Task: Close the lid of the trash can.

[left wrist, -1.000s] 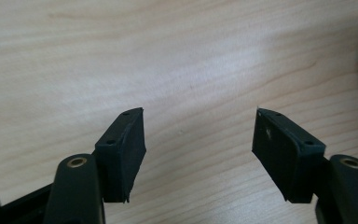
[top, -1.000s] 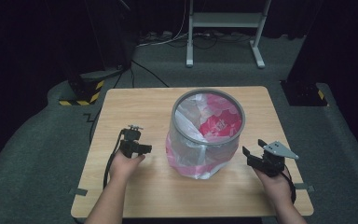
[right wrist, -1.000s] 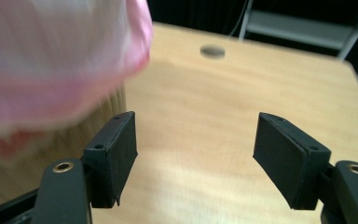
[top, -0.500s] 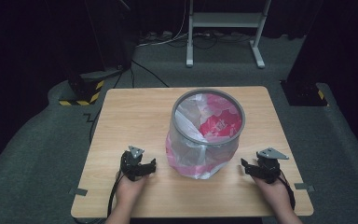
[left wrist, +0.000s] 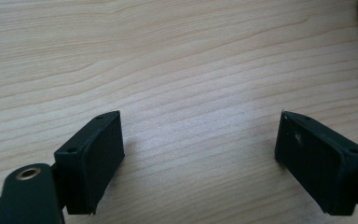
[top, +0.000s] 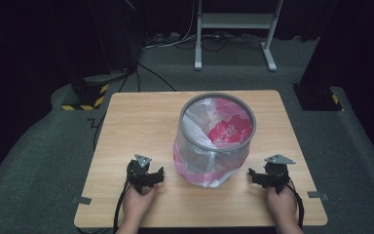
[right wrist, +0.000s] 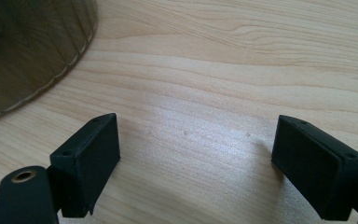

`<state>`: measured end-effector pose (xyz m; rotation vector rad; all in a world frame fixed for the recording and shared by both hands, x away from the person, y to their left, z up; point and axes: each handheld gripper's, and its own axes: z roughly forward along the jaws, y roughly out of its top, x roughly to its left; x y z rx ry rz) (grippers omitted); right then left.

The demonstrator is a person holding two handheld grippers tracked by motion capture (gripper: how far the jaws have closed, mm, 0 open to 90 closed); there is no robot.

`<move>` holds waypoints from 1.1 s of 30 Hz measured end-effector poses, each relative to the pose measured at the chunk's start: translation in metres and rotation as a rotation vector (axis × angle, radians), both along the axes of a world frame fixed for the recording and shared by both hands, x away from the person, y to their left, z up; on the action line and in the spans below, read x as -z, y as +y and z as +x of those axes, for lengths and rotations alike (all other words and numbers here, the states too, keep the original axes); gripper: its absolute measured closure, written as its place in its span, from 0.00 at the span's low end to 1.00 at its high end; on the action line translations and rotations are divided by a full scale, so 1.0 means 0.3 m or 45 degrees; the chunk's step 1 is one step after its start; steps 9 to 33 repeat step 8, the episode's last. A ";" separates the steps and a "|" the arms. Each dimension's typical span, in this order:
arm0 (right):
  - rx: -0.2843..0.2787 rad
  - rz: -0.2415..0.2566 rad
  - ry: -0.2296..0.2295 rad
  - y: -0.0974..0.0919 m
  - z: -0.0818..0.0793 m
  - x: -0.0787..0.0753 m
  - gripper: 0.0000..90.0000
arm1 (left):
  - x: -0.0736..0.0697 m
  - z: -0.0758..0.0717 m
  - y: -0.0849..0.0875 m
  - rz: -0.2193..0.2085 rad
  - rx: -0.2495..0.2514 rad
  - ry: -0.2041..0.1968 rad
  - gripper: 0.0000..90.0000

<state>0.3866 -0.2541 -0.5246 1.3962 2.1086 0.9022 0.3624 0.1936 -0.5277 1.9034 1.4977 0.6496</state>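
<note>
A translucent grey bin (top: 217,127) lined with a pink and white plastic bag (top: 202,168) stands upright in the middle of the wooden table (top: 141,122). My left gripper (top: 158,176) rests low on the table just left of the bin's base, apart from it. My right gripper (top: 252,176) rests just right of the base. Both point inward at the bin. In the left gripper view my left gripper (left wrist: 200,154) is open over bare wood. My right gripper (right wrist: 198,154) is likewise open, with the bin's wall (right wrist: 28,51) at the upper left. Both pairs of jaws have just been opening, nothing between them.
A metal stand (top: 233,29) and cables lie on the grey floor beyond the table. A yellow-and-black striped block (top: 85,97) sits off the table's far left corner. Bare wood lies around the bin on all sides.
Both hands have come down and back toward the table's front edge, settling on the wood on either side of the bin. The bin has stayed put.
</note>
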 end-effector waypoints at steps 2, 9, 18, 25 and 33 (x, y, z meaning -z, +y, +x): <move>0.000 0.000 0.000 0.000 0.000 0.000 0.16 | 0.000 -0.002 0.001 0.002 0.007 0.000 0.17; 0.001 0.000 0.000 0.000 0.000 0.000 0.16 | 0.000 -0.002 0.001 0.001 0.009 0.001 0.17; 0.001 0.000 0.000 0.000 0.000 0.000 0.16 | 0.000 -0.002 0.001 0.001 0.009 0.001 0.17; 0.001 0.000 0.000 0.000 0.000 0.000 0.16 | 0.000 -0.002 0.001 0.001 0.009 0.001 0.17; 0.001 0.000 0.000 0.000 0.000 0.000 0.16 | 0.000 -0.002 0.001 0.001 0.009 0.001 0.17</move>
